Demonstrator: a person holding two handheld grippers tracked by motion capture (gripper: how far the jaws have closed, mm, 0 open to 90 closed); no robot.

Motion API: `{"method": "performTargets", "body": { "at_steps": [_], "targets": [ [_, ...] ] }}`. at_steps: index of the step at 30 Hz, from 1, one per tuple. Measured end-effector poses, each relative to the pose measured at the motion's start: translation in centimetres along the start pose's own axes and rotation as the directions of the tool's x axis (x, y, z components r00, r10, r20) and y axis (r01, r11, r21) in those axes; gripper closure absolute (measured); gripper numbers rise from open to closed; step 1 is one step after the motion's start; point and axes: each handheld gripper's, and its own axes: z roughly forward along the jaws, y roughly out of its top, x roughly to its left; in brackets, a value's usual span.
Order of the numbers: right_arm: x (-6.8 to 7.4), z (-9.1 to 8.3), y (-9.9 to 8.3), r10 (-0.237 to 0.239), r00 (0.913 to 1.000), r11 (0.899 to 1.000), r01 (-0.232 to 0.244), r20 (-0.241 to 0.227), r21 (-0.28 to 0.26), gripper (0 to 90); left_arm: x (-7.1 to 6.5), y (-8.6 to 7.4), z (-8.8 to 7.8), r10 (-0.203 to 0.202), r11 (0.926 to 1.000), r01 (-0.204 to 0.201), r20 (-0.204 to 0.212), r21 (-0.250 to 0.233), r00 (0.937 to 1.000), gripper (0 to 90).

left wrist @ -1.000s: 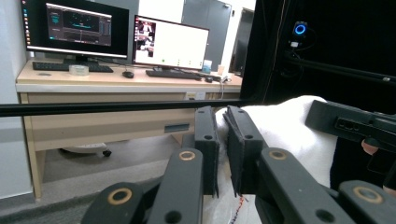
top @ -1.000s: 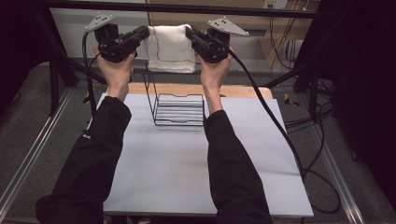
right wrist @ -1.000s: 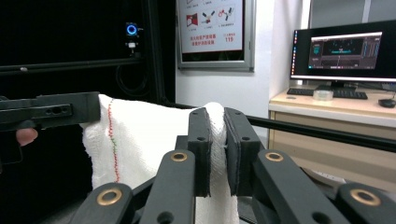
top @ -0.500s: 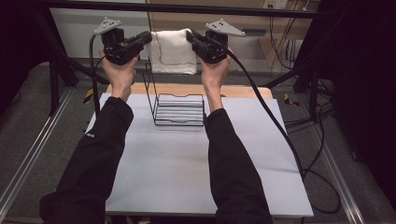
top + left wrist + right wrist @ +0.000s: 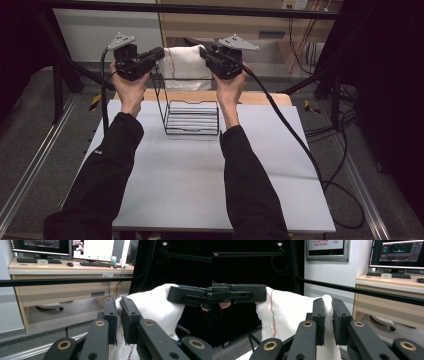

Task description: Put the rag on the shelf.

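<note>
table (image 5: 200,190), wire rack (image 5: 192,117), towel (image 5: 182,67) above

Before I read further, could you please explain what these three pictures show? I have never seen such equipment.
A person sits at a white table and holds a hand tool with two black jaws in each hand. The high view looks down from above. There the left gripper and the right gripper each pinch one top corner of a white towel, spread between them above a black wire rack that stands on the table. The other two pictures come from small cameras on the tools, looking along their jaws. In each, the jaws are shut on the towel's edge. Desks with monitors stand behind.
</note>
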Motion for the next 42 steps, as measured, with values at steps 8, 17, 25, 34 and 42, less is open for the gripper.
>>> {"method": "performTargets", "body": {
  "at_steps": [8,17,25,34,42],
  "targets": [
    [0.2,-1.1,-1.2,0.003,0.9999,1.000,-0.003,-0.013,0.001,81.3,-0.3,-1.2,-0.4,0.007,0.9999,-0.007,0.031,0.008,0.9995,82.7],
    [1.2,-2.8,-1.4,-0.005,0.9996,1.000,0.005,-0.026,-0.003,81.0,-0.9,-1.6,-1.8,0.020,0.9996,-0.022,0.060,0.017,0.9980,82.4],
    [1.4,-3.9,-2.2,0.008,0.9990,1.000,-0.008,-0.043,0.005,80.8,-1.4,-1.9,-2.4,0.038,0.9987,-0.041,0.086,0.031,0.9955,82.2],
    [1.7,-4.9,-2.4,-0.010,0.9979,1.000,0.010,-0.064,-0.009,81.0,-1.9,-2.0,-3.5,0.066,0.9973,-0.069,0.099,0.026,0.9929,82.2],
    [2.1,-5.7,-2.9,-0.017,0.9965,1.000,0.018,-0.082,0.006,80.9,-2.2,-3.1,-4.2,0.066,0.9962,-0.072,0.114,0.049,0.9912,81.1]
  ]
}}
